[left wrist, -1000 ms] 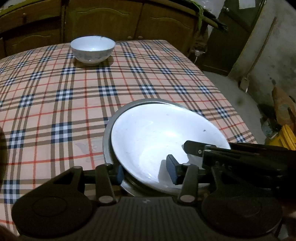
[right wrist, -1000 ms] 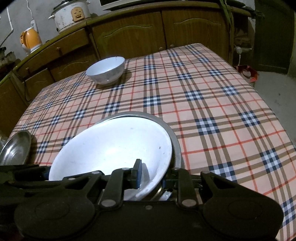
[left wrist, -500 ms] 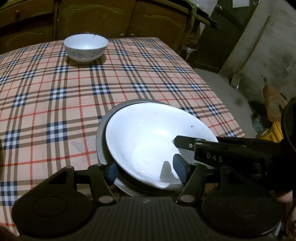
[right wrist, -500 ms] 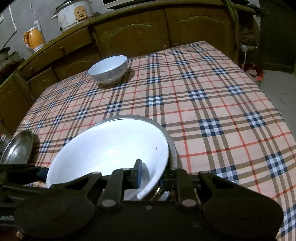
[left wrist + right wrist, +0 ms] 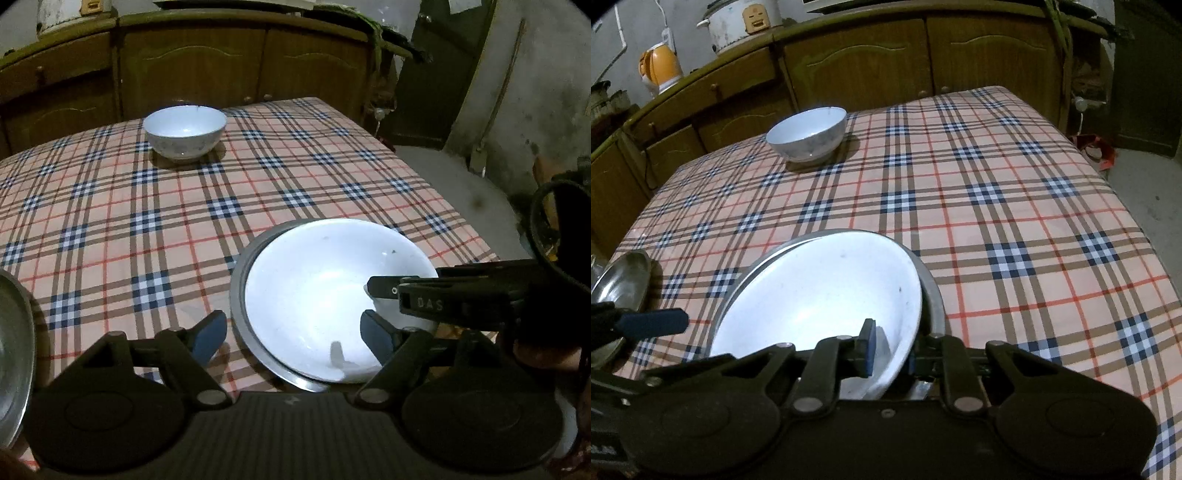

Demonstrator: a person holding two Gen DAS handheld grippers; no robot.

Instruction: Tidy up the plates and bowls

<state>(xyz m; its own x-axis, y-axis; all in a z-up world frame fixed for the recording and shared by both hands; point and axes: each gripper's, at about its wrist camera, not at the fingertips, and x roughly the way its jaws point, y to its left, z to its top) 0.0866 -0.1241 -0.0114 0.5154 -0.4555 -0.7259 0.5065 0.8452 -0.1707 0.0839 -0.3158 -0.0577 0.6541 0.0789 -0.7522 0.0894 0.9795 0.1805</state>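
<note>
A wide white plate (image 5: 325, 295) (image 5: 820, 302) lies inside a larger metal plate (image 5: 236, 291) (image 5: 932, 299) near the table's front edge. My right gripper (image 5: 892, 356) is shut on the white plate's near rim, one pad inside and one outside. It also enters the left wrist view from the right (image 5: 388, 291). My left gripper (image 5: 293, 338) is opening. Its blue pads (image 5: 208, 338) stand apart from the plates' near edge and press on nothing. A small white bowl (image 5: 184, 131) (image 5: 809, 134) stands upright at the far side of the table.
A second metal plate (image 5: 14, 350) (image 5: 620, 284) lies at the left edge of the plaid tablecloth (image 5: 997, 221). Wooden cabinets (image 5: 849, 62) run behind the table, bearing a rice cooker (image 5: 742, 22) and an orange kettle (image 5: 659, 68). The floor drops off to the right.
The left gripper's jaws have spread wide and come off the white plate's rim. The right gripper has stayed clamped on the plate, which has barely moved.
</note>
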